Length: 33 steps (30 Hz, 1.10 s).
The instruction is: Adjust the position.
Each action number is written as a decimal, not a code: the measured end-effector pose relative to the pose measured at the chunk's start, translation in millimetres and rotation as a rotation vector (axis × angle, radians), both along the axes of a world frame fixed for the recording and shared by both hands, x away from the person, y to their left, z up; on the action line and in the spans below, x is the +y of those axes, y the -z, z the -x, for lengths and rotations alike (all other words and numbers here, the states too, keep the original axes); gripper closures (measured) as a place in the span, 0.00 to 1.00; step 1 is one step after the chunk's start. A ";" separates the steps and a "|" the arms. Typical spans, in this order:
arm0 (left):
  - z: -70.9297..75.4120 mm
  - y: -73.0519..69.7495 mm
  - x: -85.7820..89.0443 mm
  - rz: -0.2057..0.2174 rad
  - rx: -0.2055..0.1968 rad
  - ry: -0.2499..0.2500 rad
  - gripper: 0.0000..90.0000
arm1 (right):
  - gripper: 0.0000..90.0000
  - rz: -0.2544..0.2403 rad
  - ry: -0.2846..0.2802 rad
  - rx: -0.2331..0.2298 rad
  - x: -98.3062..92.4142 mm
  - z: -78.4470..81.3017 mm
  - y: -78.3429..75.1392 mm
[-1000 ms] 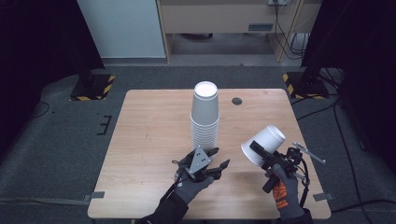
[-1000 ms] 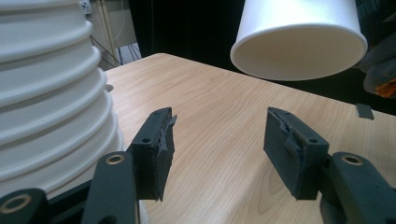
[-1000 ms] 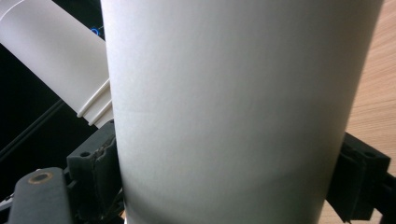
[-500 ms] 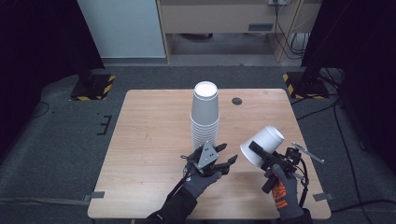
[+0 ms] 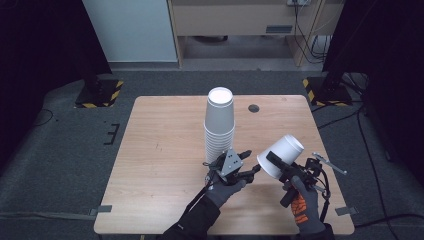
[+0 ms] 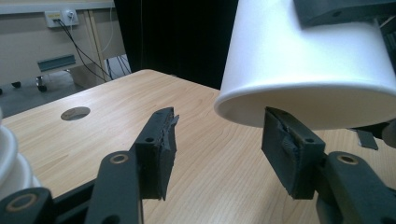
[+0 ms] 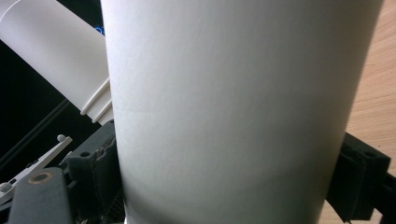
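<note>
The jaws of the right gripper (image 5: 272, 161) are closed on a single white paper cup (image 5: 280, 155), one jaw on each side of its wall, as the right gripper view shows. The cup (image 7: 233, 107) is held above the table, tilted, with its closed bottom pointing up and to the far right and its open mouth pointing down and to the left. It hangs over the near right part of the table (image 5: 165, 150).

The jaws of the left gripper (image 5: 251, 161) stand apart, about half open, and nothing is between them. In the left gripper view the rim of the held cup (image 6: 303, 70) is just above and behind the right one of these two jaws; whether it touches that jaw one cannot tell. The left gripper (image 6: 217, 149) is low over the table, just to the left of the cup, and it points to the right, toward the cup mouth.

Just beyond the left gripper, near the middle of the table, a tall stack of white cups (image 5: 219, 125) stands upside down. Its lower rims are visible at the left edge of the left gripper view. A small dark round hole (image 5: 254, 108) is in the table top, to the far right of the stack. The person's gloved hands come from the near edge of the table.
</note>
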<state>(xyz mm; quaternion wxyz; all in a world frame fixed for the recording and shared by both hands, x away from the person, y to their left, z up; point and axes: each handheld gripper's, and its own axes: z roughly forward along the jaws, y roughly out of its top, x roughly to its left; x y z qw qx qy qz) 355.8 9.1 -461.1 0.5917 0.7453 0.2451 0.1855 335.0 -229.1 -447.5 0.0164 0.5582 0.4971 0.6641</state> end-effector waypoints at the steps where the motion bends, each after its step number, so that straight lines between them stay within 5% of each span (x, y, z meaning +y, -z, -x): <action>1: -0.7 0.3 -0.4 0.000 -0.001 -0.001 0.49 | 0.16 -0.001 -0.001 -0.001 0.5 -0.2 0.3; 25: -6.2 0.0 -11.9 0.042 -0.039 -0.006 0.58 | 0.16 0.011 -0.041 0.015 9.5 -0.2 2.9; 33: -4.4 1.8 -13.8 0.041 -0.051 0.002 0.68 | 0.16 0.004 -0.056 0.026 12.4 -0.9 4.4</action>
